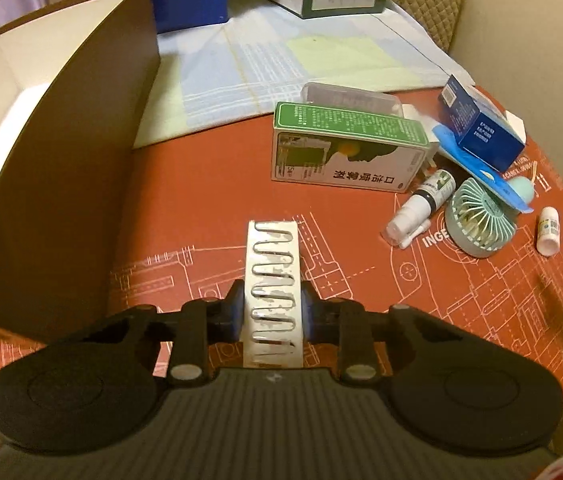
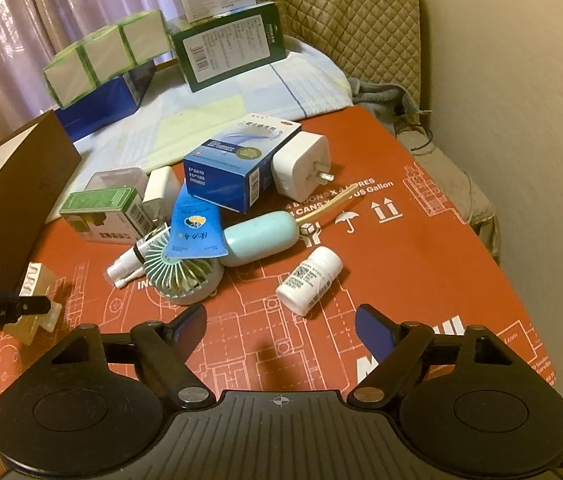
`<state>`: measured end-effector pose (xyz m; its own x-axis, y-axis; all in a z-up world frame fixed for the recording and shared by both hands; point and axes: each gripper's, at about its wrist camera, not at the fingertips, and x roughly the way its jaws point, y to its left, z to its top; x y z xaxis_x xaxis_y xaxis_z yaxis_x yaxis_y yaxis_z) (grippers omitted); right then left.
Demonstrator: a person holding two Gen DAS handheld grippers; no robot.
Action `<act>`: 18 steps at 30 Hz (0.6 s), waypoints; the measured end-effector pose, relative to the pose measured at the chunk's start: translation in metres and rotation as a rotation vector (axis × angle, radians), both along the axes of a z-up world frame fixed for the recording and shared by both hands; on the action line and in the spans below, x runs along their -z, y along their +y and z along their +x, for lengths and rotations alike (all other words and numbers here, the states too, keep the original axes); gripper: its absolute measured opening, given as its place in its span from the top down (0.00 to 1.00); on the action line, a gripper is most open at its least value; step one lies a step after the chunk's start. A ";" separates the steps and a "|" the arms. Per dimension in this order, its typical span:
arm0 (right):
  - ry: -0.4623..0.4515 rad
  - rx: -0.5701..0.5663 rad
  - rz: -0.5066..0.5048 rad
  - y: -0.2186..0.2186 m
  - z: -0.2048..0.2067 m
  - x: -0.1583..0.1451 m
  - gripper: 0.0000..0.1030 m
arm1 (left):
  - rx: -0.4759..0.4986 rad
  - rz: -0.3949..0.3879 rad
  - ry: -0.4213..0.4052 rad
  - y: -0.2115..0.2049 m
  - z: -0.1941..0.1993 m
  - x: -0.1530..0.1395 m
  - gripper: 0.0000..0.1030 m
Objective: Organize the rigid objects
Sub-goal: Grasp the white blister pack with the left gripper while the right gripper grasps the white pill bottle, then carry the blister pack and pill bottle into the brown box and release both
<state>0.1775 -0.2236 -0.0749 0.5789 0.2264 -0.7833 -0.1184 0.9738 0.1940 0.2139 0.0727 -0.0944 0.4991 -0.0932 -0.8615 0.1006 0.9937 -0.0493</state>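
Observation:
My left gripper is shut on a white strip with silver wire loops, held just above the red mat. In the right wrist view the same strip and left gripper show at the far left. My right gripper stands open over the mat with nothing between its fingers. A white pill bottle lies just ahead of it. Further off is a pile: a mint hand fan, a spray bottle, a green box, a blue box and a white plug adapter.
A tall brown open box stands at the left, close to my left gripper. Behind the mat lies a pale checked cloth with larger green and blue cartons. A wall borders the right side.

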 end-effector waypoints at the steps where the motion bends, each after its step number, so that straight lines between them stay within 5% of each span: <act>1: 0.000 -0.002 0.000 0.000 0.002 0.001 0.30 | -0.008 -0.002 -0.001 0.000 -0.001 0.000 0.77; 18: 0.047 0.073 -0.011 -0.007 0.045 0.030 0.65 | -0.071 0.027 -0.035 0.006 -0.008 -0.010 0.77</act>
<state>0.2227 -0.2305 -0.1046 0.5560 0.1764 -0.8122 -0.0378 0.9816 0.1873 0.2058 0.0788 -0.0844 0.5334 -0.0329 -0.8452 0.0306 0.9993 -0.0196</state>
